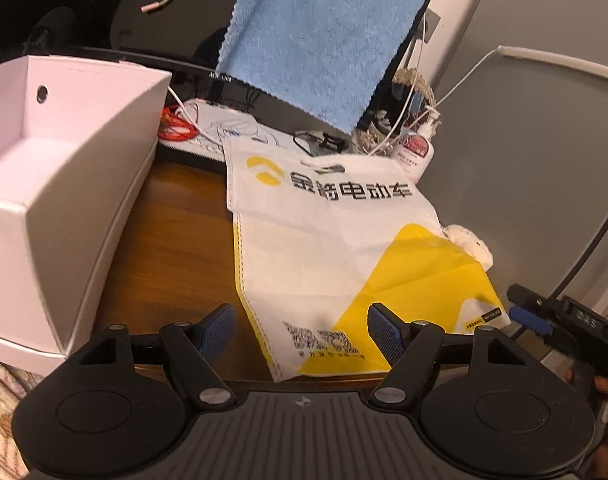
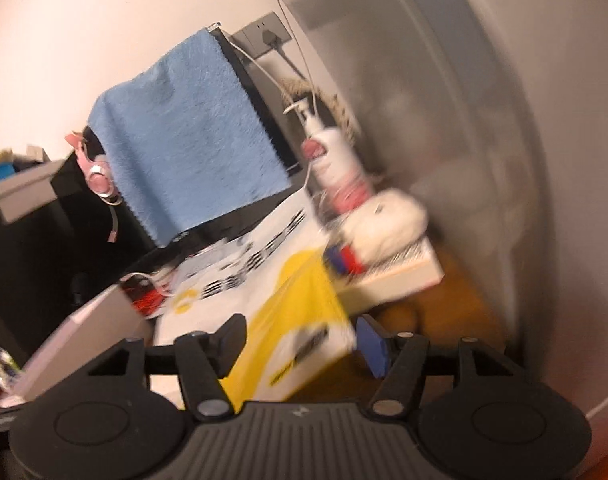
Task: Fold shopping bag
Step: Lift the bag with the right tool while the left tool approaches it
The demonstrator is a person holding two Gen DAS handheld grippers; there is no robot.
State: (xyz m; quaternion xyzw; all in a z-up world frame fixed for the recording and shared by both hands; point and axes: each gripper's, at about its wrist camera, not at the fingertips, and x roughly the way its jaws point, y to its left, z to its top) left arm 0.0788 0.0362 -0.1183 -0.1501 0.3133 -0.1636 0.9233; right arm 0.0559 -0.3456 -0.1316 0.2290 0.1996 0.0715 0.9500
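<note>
A white and yellow shopping bag [image 1: 323,248] with black lettering lies flat on the wooden table [image 1: 176,248]. My left gripper [image 1: 302,330] is open just above the bag's near edge, its blue pads either side of the printed code. The right gripper [image 1: 531,312] shows at the bag's near right corner in the left wrist view. In the blurred right wrist view my right gripper [image 2: 304,340] is open, with the bag's yellow corner [image 2: 304,332] lying between its fingers and no grip on it.
A white open box [image 1: 52,208] stands at the left. A blue towel [image 1: 323,36] hangs over a dark monitor behind the bag. A pump bottle [image 1: 413,148], red cable [image 1: 176,128], white plush [image 1: 469,246] and grey panel [image 1: 523,184] crowd the back and right.
</note>
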